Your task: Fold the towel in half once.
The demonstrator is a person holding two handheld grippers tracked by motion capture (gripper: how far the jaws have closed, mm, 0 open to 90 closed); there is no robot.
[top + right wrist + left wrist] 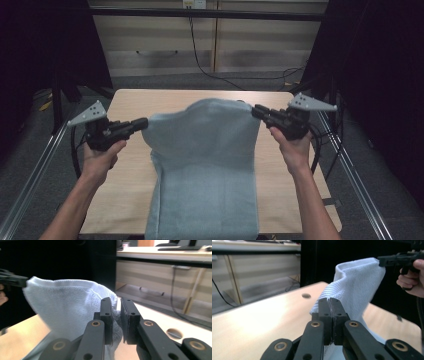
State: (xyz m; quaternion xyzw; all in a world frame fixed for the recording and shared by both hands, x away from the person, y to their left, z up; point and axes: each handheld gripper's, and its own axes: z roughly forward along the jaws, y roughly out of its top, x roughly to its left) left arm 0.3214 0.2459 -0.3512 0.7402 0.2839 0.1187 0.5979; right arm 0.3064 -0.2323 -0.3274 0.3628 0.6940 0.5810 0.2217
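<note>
Between my left fingers (331, 305) a corner of the pale blue towel (205, 150) is pinched flat, the pads pressed together on the cloth. My right fingers (117, 305) clamp the opposite corner; a sliver of gap shows there with cloth bunched in it, so I believe the grip holds, though the view is cramped. Both corners are lifted off the bench (125, 175), the far edge sagging between them, while the rest of the towel lies on the wood and hangs over the near edge. Beyond the bench stands a cabinet (160, 50) with a dark cable (197, 55) trailing down it. Metal rails (350, 170) flank the bench.
</note>
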